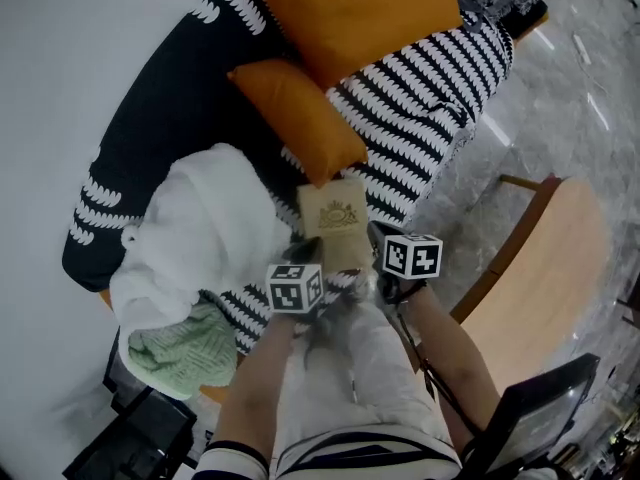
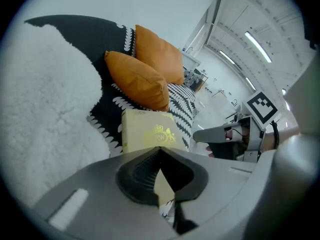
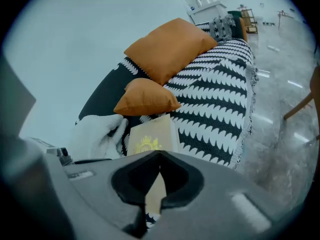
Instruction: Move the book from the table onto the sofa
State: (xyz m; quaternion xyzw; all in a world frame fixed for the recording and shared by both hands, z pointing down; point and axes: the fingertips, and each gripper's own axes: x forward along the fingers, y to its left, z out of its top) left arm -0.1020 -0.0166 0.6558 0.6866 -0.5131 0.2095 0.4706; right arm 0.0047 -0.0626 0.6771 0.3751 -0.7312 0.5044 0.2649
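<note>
The beige book (image 1: 333, 220) with a gold crest lies flat on the black-and-white sofa (image 1: 430, 98), just below the smaller orange cushion (image 1: 300, 118). It also shows as the book (image 2: 146, 129) in the left gripper view and the book (image 3: 150, 136) in the right gripper view. My left gripper (image 1: 301, 256) is at the book's near left corner and my right gripper (image 1: 377, 236) at its near right edge. In both gripper views the left gripper (image 2: 160, 151) and the right gripper (image 3: 160, 156) have their jaws closed together, with the book lying beyond the tips and nothing clamped.
A white fluffy blanket (image 1: 200, 228) and a green knitted cloth (image 1: 185, 353) are heaped on the sofa to the book's left. A large orange cushion (image 1: 350, 8) leans at the back. A wooden table (image 1: 550, 268) stands to the right on the marble floor.
</note>
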